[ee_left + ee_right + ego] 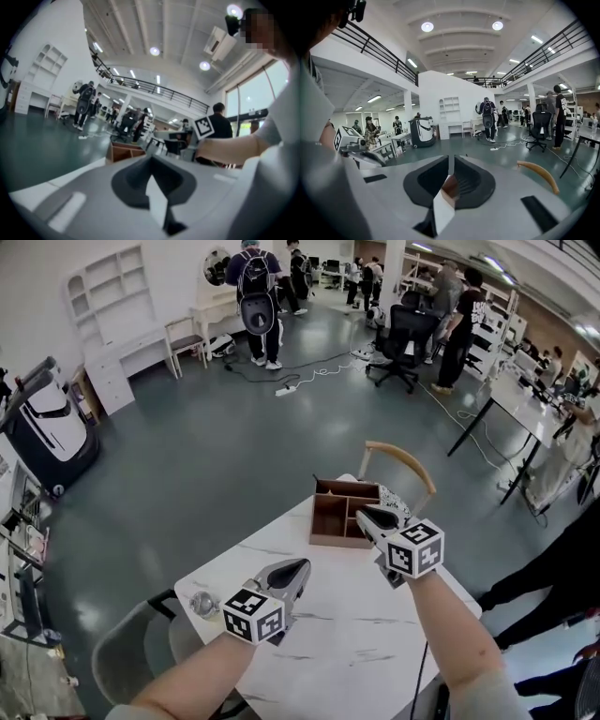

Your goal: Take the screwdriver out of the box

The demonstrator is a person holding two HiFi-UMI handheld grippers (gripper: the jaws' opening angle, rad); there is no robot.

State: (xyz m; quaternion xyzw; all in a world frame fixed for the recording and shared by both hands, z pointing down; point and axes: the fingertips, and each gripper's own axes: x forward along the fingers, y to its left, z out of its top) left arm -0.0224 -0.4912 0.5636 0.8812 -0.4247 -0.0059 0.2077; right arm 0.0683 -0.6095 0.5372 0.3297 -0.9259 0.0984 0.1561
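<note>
1. Head view, nearest: two bare forearms reach in from the bottom edge over a white marble-look table [347,643]. Each gripper carries a cube of black-and-white square markers. Those are patterns only, and any other print in the room is too small to read.
2. Left gripper [300,566]: low over the near-left part of the table. In the left gripper view [151,158] its jaws meet at the tips with nothing between them. Only pale tabletop shows through the slit behind the tips.
3. Small shiny object [200,603]: just beside the left gripper at the table's left edge. Can't tell what it is.
4. Right gripper [364,514]: further out, tip at the near-right corner of the wooden box [330,541]. In the right gripper view [451,158] its jaws are closed and hold nothing. Brown wood and white table show through the gap behind the tips.
5. The wooden box stands at the table's far end, open-topped and split by dividers. Screwdriver: can't make it out in any view. The compartments are in shadow and the right gripper covers the right part.
6. Chair [405,461] with a curved wooden back: just beyond the far edge of the table.
7. Far: grey floor with a power strip [288,388] on a white cable, a black office chair [403,334], a standing person with a backpack [256,296], and white shelving [105,292] on the left wall.
</note>
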